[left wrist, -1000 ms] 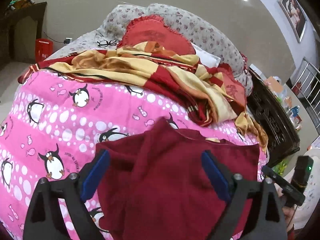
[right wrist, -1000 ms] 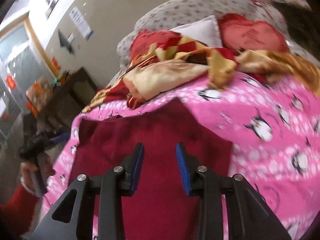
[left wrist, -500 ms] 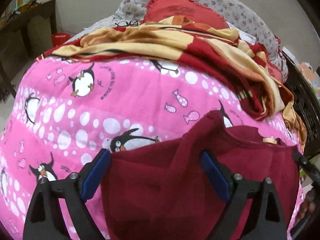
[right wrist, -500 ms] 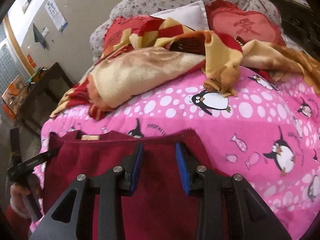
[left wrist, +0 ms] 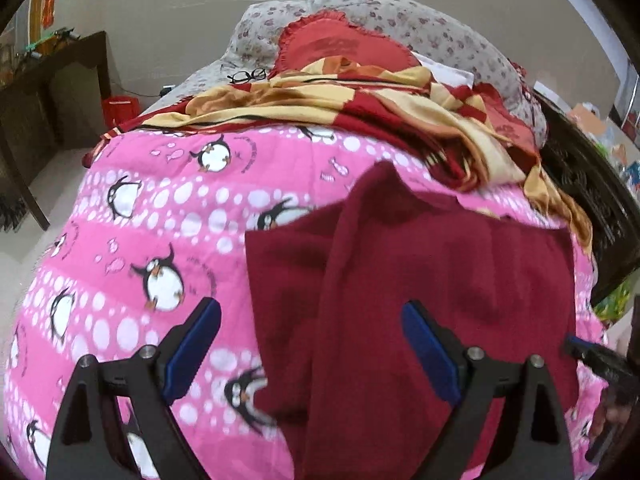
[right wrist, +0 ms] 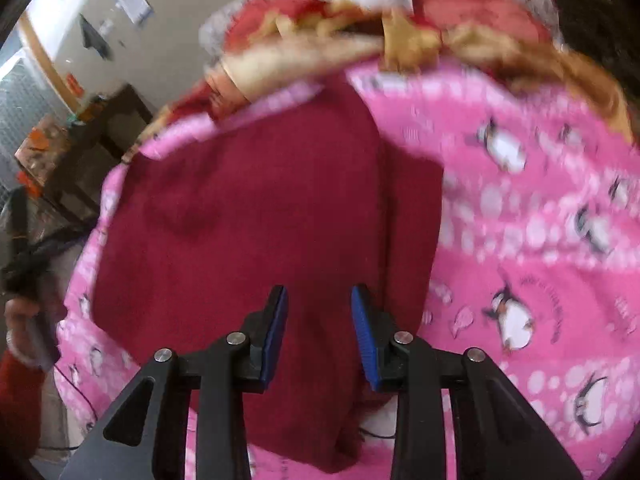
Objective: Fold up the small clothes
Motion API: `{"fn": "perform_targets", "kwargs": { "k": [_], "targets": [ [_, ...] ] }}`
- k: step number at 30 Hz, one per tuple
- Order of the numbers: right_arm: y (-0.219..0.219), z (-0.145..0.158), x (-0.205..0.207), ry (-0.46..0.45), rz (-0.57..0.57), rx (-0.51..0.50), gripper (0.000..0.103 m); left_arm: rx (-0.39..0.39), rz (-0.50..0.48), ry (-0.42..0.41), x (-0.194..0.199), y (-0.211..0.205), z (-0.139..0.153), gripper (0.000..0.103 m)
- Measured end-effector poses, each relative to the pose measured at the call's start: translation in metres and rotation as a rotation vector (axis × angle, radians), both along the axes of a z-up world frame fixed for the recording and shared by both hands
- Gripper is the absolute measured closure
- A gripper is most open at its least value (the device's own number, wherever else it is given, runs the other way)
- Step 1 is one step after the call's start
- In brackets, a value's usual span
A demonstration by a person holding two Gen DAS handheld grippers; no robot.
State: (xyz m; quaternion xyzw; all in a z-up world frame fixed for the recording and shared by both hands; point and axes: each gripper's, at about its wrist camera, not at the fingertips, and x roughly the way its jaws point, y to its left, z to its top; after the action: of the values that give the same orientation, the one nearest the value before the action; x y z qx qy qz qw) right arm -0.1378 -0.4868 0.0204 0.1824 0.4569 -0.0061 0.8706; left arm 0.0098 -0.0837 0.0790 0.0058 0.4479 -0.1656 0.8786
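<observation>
Blurring rt view; garment [left wrist: 400, 280] edge cropped

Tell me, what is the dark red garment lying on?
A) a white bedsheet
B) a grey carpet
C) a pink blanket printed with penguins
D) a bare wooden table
C: the dark red garment lies spread on the pink blanket, whose penguins and white dots show around its edges in both wrist views.

Right wrist view motion-blurred; maroon garment [left wrist: 420, 280] cut off at the lower edge
</observation>
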Motion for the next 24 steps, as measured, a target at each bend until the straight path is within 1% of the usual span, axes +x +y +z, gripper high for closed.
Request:
{"fn": "perform_targets", "kwargs": {
  "k": [3,5,7,10,14,16,19,21,24],
  "targets": [
    [-0.001,0.011,-0.002,-0.018,-0.039,0.023,0.043,0.025,-0.014,0.008,-0.014,-0.001,-0.005,0.008],
    [0.002,0.021,-0.009,-0.038,-0.045,0.027,0.043,0.039,-0.027,0.005,-0.023,-0.002,-0.008,0.008],
    [0.009,0.033,-0.021,-0.062,-0.025,0.026,0.043,0.054,-0.034,-0.008,-0.031,-0.001,-0.008,0.008],
    [0.025,0.044,-0.035,-0.069,0.032,-0.002,0.043,0.070,-0.043,-0.017,-0.039,0.000,-0.010,0.008],
    [0.038,0.039,-0.044,-0.045,0.079,0.000,0.043,0.071,-0.035,-0.005,-0.043,0.004,-0.015,0.008],
    [0.042,0.023,-0.045,0.000,0.089,-0.008,0.043,0.069,-0.033,0.001,-0.044,0.006,-0.018,0.008],
    [0.039,-0.012,-0.042,0.114,0.079,0.009,0.043,0.078,-0.031,0.005,-0.046,0.009,-0.022,0.008],
    [0.037,-0.012,-0.043,0.108,0.062,0.032,0.043,0.082,-0.033,0.012,-0.048,0.012,-0.024,0.008],
    [0.044,0.009,-0.042,0.075,0.067,0.012,0.043,0.079,-0.032,0.022,-0.050,0.019,-0.027,0.008]
  ]
}}
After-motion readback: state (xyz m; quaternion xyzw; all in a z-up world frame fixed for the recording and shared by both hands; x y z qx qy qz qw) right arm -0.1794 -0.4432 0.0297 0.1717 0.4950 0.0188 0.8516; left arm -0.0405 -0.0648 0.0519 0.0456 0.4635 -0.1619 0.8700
